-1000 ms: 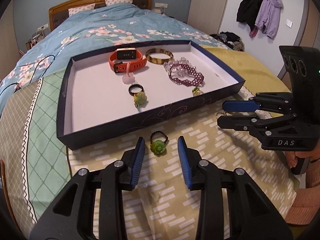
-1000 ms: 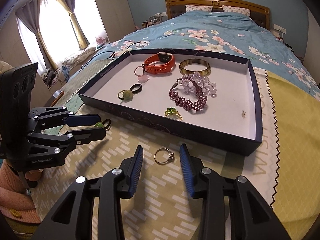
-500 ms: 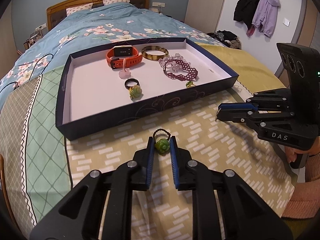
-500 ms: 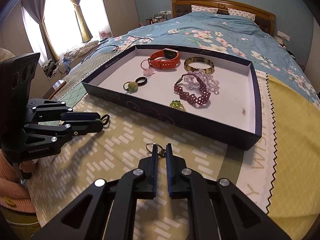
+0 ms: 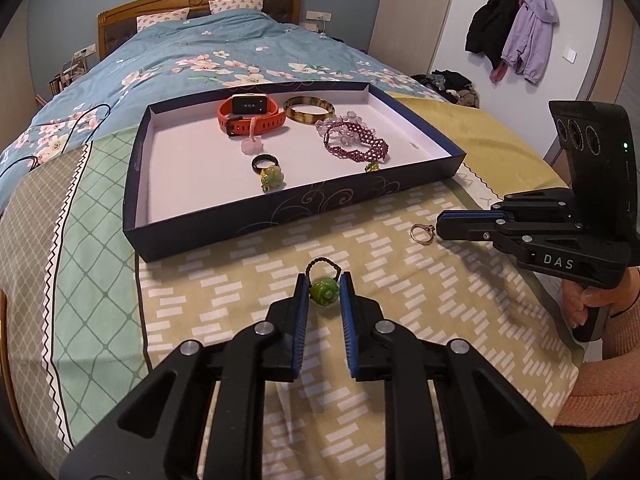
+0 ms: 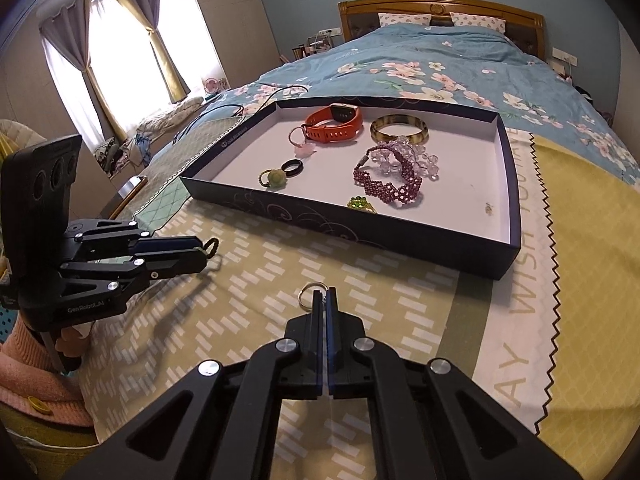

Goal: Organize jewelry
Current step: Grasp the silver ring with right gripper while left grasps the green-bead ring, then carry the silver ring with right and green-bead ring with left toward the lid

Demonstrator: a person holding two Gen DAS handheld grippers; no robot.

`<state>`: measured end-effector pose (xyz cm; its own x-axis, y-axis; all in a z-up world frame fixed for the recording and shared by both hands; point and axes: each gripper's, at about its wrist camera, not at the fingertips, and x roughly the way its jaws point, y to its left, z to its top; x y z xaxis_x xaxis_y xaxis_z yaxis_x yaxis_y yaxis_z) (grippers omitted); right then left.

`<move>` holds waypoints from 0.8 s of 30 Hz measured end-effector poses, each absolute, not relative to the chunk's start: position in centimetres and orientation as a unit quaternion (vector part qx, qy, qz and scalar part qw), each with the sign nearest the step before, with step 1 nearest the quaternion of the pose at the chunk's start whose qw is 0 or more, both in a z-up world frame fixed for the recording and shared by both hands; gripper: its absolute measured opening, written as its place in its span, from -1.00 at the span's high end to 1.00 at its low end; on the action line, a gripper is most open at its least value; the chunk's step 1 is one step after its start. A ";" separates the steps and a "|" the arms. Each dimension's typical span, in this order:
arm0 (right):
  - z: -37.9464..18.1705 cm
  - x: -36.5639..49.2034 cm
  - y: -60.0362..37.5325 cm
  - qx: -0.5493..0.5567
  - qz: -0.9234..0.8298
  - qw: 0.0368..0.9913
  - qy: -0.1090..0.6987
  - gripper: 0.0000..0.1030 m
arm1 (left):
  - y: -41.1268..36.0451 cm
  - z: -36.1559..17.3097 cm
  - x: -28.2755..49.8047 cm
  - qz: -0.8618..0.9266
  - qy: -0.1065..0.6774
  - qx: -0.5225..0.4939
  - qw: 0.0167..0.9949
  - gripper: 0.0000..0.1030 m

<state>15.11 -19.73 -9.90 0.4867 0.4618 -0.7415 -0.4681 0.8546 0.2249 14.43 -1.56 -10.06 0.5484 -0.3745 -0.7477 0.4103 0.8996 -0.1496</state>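
Just in front of the tray's (image 5: 280,216) near wall, on the patterned bedspread (image 5: 240,264), sits the green flower ring (image 5: 324,291), clamped between the left gripper's (image 5: 324,294) blue pads w/ its beaded band poking out ahead toward the tray. The jaws have just been closing and now pinch the flower head itself, prob. because it's the bulkiest part and gives the pads something to bite.

To the right of it, also just short of the tray wall, the right gripper (image 6: 324,300) is clenched on the thin metal ring (image 6: 310,294); its jaws have just been closing too, pads nearly meeting since the band is so slim, most of the loop sticking out ahead of the tips.

Both grippers tilt down at the bedspread, each w/ one ring, so it looks like a paired pickup, next stop the tray.

Inside the tray: orange watch (image 5: 248,114) and amber bangle (image 5: 309,109) by the far wall, purple beaded bracelet (image 5: 356,146) mid-right, black ring (image 5: 264,162) and a second green ring (image 5: 272,178) nearer the front wall. Rings seem grouped at the front, prob. where these two belong.
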 end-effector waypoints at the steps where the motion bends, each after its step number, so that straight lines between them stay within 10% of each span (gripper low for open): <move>1: -9.9 15.2 -19.8 0.001 0.271 0.862 0.429 0.93 | -1.5 -10.1 14.4 -0.223 0.420 0.021 0.880 0.69; 8: -10.3 16.0 -18.8 -0.002 0.270 0.856 0.441 0.71 | -1.2 -10.2 14.4 -0.220 0.423 0.014 0.879 0.69; 24: -9.6 15.3 -19.9 0.020 0.272 0.866 0.418 0.93 | -1.0 -9.7 13.9 -0.221 0.412 0.008 0.884 0.69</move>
